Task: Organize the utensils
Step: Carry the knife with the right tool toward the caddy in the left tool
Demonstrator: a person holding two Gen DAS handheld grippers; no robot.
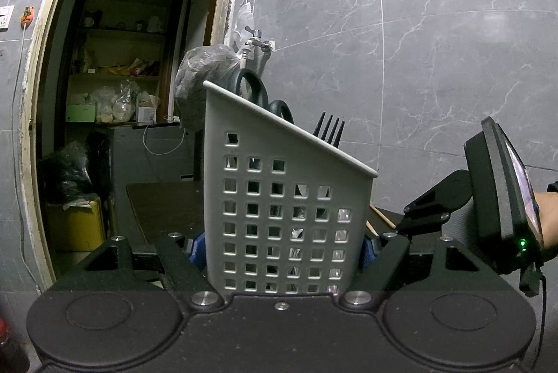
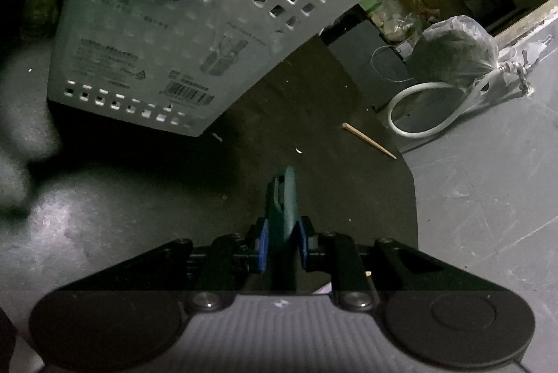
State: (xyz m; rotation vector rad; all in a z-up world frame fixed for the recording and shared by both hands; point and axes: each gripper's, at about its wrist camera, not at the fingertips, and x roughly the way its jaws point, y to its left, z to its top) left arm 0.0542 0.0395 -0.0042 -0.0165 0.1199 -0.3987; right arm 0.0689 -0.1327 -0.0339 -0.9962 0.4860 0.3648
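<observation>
My left gripper [image 1: 282, 251] is shut on a white perforated utensil holder [image 1: 279, 198], its blue pads pressed on both sides. Dark scissors handles [image 1: 258, 94] and a black fork [image 1: 331, 128] stick out of the holder's top. In the right wrist view the holder [image 2: 181, 24] hangs tilted above the dark table [image 2: 314, 135]. My right gripper [image 2: 282, 245] is shut on a dark green utensil handle [image 2: 283, 202] that points forward over the table. A wooden chopstick [image 2: 369, 140] lies on the table near its far edge and also shows in the left wrist view [image 1: 382, 216].
A grey tiled wall [image 1: 418, 41] with a tap [image 1: 256, 43] stands behind the table. A bagged bundle [image 2: 453, 48] and a white hose [image 2: 418, 114] sit past the table's edge. An open doorway with shelves [image 1: 115, 76] is at left.
</observation>
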